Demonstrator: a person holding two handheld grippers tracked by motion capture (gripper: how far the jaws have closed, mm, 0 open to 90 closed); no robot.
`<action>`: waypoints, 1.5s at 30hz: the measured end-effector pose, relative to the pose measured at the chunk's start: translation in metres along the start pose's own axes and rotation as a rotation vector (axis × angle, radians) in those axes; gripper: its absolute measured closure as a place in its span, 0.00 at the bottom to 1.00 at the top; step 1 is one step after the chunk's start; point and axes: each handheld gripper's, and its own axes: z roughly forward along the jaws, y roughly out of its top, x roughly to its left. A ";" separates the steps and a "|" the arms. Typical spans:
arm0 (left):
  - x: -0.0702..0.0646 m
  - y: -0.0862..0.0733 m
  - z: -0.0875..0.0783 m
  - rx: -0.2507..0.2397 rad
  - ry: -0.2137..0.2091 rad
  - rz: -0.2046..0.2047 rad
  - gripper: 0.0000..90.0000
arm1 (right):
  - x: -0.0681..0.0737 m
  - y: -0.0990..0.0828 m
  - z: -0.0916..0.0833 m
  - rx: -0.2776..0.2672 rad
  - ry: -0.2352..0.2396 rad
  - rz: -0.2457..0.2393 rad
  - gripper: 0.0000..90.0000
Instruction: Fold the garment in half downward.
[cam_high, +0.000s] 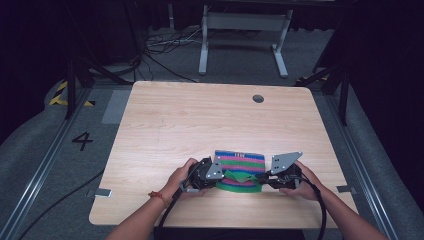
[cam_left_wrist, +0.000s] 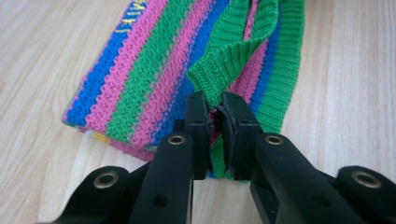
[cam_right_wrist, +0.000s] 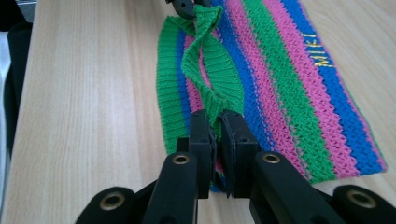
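- The person's forearms are coming in at the near edge of the surface (cam_high: 165, 115), each hand working one set of tongs.
- The left tongs (cam_left_wrist: 215, 116) are pinching the green ribbed band (cam_left_wrist: 233, 51) at its left end, jaws nearly closed on the knit.
- The right tongs (cam_right_wrist: 217, 125) are gripping the same band at the right end, jaws likewise clamped on the fabric.
- The striped knitted piece (cam_high: 240, 170) is lying flat near the middle of the near edge, between both hands.
- It is looking light, soft and floppy, so the ribbed edge seems the surest hold.
- Its long axis is running left to right, stripes along it, the green band on the near side and the yellow lettering (cam_right_wrist: 321, 50) far.
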 end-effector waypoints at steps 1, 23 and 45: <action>0.000 -0.001 0.000 0.001 -0.006 0.001 0.90 | 0.001 -0.001 0.001 0.002 0.004 0.001 0.92; 0.006 -0.002 -0.018 -0.049 0.009 -0.075 0.53 | 0.011 -0.006 -0.008 -0.032 -0.054 0.038 0.69; -0.007 -0.009 0.011 -0.029 0.034 -0.151 0.29 | 0.005 -0.017 0.018 0.011 -0.150 0.075 0.43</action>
